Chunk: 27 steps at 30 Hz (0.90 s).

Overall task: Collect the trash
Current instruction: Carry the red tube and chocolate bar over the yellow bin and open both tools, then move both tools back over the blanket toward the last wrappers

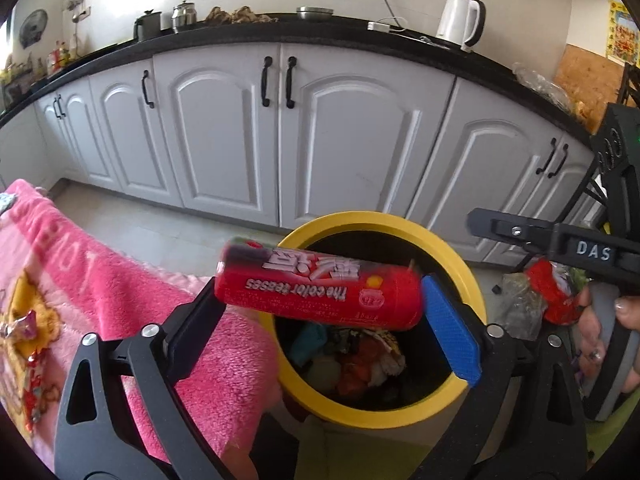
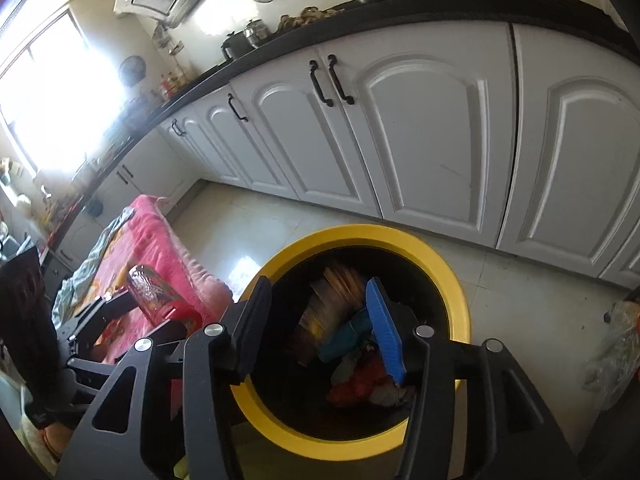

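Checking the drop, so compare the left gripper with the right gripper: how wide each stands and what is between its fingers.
The left gripper stands wide; the right gripper is narrower. A red cylindrical snack tube lies across between the left's fingers, blurred, perhaps slipping free. The right pinches nothing; a blurred wrapper shows beyond it, inside the bin. Both have one black and one blue finger and hang over the black trash bin with a yellow rim.
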Available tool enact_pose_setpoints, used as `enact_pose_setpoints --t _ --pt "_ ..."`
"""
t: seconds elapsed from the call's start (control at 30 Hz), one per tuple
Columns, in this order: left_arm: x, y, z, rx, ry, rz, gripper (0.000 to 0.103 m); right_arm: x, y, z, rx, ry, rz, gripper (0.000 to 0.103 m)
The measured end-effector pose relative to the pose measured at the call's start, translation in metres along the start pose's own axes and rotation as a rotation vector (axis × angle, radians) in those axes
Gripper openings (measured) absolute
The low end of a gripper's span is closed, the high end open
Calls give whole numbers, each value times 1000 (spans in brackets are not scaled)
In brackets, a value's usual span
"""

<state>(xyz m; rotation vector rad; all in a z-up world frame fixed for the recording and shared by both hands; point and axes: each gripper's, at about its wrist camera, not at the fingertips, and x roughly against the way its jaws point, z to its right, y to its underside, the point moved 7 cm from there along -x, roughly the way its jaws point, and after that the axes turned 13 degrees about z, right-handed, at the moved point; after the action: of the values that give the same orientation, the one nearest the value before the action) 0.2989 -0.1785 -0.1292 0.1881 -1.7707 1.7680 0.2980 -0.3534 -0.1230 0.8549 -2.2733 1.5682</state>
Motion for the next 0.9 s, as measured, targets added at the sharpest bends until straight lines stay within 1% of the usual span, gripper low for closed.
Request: enact_pose_setpoints --t 0.07,0.13,0.27,0.47,0.7,0.9 --pt "2 -1 -9 27 -5 5 92 0 -1 0 -3 -2 4 49" --pt "5 -3 -17 54 -6 14 92 0 0 -5 0 -9 6 54" --pt "14 -7 -30 80 -24 36 92 3 -1 -17 24 -26 13 54" --pt "37 -16 -52 123 -46 84 92 10 -4 -47 74 -58 29 59" --pt "67 -23 -92 170 -111 138 92 17 -1 -91 147 -111 34 64" --pt "94 -23 -137 235 -179 179 92 17 4 -131 205 -162 33 68"
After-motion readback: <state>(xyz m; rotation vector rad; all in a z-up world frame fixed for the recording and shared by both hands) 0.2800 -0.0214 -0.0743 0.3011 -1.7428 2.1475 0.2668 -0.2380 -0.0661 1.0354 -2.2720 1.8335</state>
